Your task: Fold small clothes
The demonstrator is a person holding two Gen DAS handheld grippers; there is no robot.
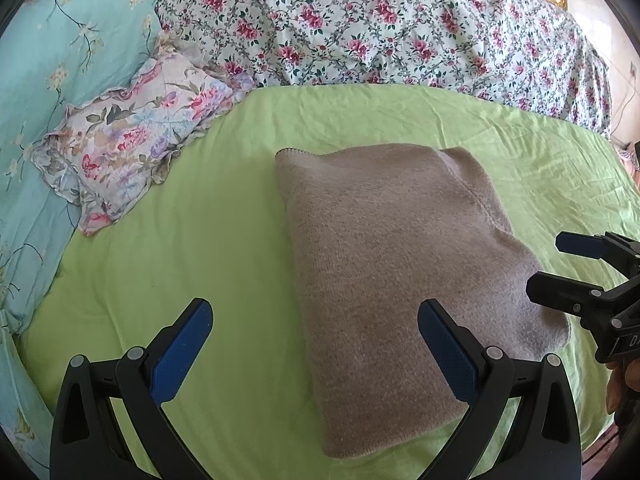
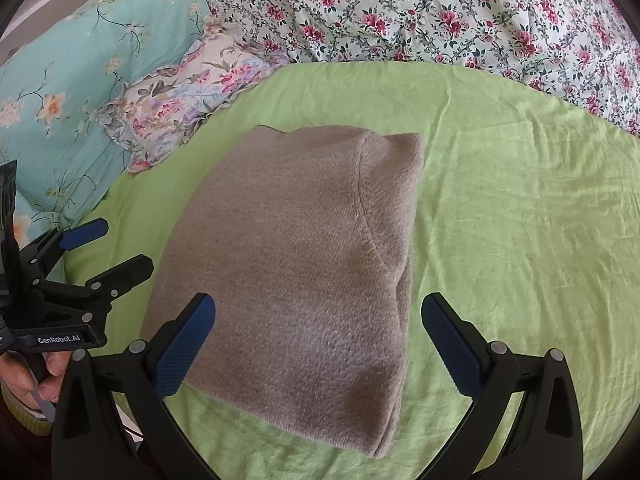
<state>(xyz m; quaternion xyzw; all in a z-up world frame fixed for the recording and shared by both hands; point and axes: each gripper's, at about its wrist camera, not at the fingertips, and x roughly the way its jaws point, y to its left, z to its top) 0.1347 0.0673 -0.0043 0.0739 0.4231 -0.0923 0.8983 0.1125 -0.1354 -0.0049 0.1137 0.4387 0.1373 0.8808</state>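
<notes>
A beige knitted garment [image 1: 396,272] lies folded into a thick rectangle on the green sheet [image 1: 200,248]. It also shows in the right wrist view [image 2: 296,264]. My left gripper [image 1: 316,324] is open and empty, held above the garment's near left edge. My right gripper [image 2: 318,320] is open and empty above the garment's near end. The right gripper shows at the right edge of the left wrist view [image 1: 560,264], just beside the garment. The left gripper shows at the left of the right wrist view [image 2: 120,248], open beside the garment's left edge.
A floral ruffled pillow [image 1: 132,148] and a turquoise floral quilt [image 1: 60,72] lie at the left. A white quilt with pink flowers [image 1: 380,24] is bunched along the back. The green sheet [image 2: 520,220] stretches to the right of the garment.
</notes>
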